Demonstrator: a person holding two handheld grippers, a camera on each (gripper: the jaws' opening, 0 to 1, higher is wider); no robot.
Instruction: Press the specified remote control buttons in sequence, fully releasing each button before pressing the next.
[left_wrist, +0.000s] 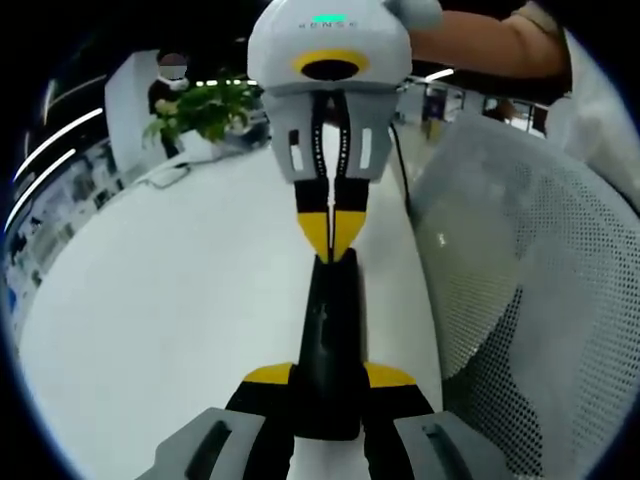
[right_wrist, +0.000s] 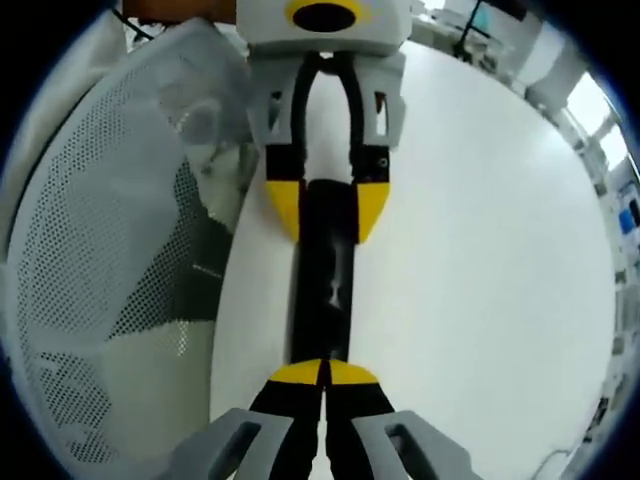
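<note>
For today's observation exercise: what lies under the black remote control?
A white table lies under the remote control, which the left tool clamps. The right tool touches its far end. The remote's underside is hidden.

- The white table lay bare and open on one side of the black remote control — free passage there.
- On the other side, a grey mesh chair back stood just beside the table edge, narrowing that approach.
- A potted plant stood at the far end, well apart.
- The two grippers faced each other along the remote — the left gripper shut on one end, the right gripper pinched together at the other — blocking both ends.
</note>
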